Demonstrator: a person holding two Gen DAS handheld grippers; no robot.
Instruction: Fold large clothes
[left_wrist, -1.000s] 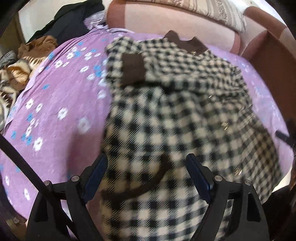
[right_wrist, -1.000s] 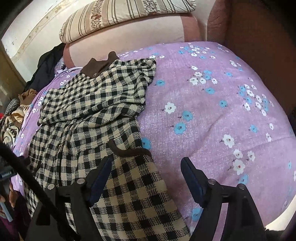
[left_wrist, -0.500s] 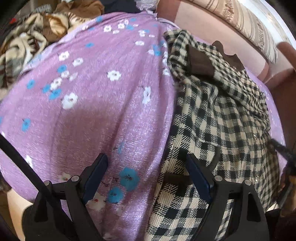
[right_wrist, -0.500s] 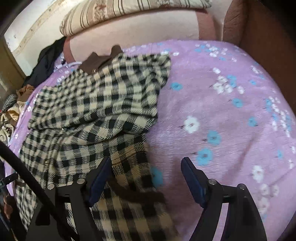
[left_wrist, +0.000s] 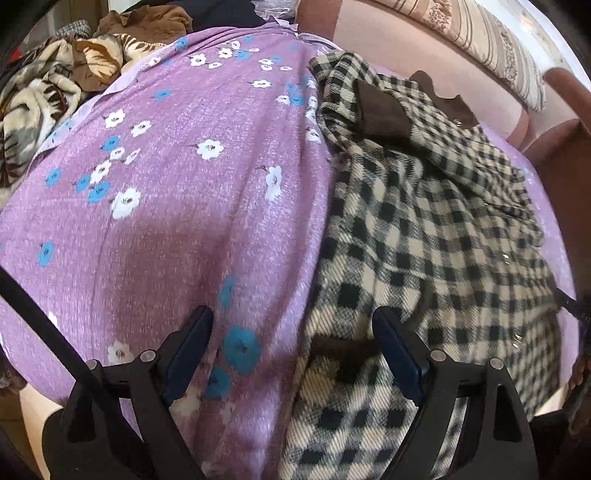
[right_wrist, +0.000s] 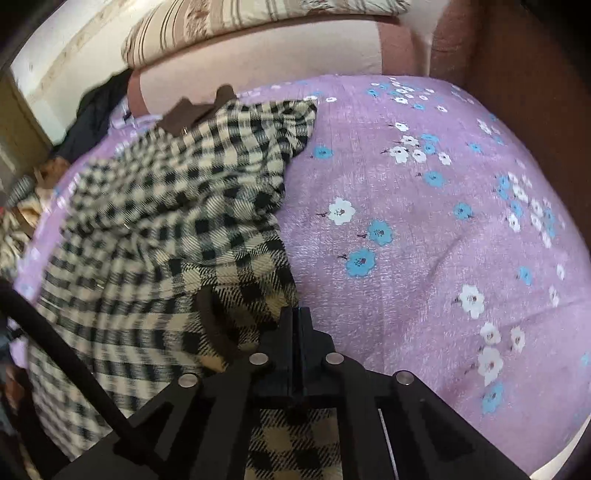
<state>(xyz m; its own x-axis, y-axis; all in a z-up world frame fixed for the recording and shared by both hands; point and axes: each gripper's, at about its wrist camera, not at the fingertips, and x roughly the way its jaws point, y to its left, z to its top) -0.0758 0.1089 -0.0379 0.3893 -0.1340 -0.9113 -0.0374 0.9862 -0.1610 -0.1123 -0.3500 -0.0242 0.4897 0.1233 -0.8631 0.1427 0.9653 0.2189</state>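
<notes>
Coat (right_wrist: 177, 221), checked black and cream, is lying at the left of the frame on the purple bedcover (right_wrist: 424, 240). Right gripper (right_wrist: 300, 325) is pinching its lower edge; left gripper (left_wrist: 291, 347) is gaping over the other edge. Thick cloth may be slipping out when lifted.

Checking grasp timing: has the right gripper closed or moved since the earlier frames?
Yes. The right gripper, open earlier, is now shut on the checked coat near its right edge beside the purple floral sheet.
</notes>
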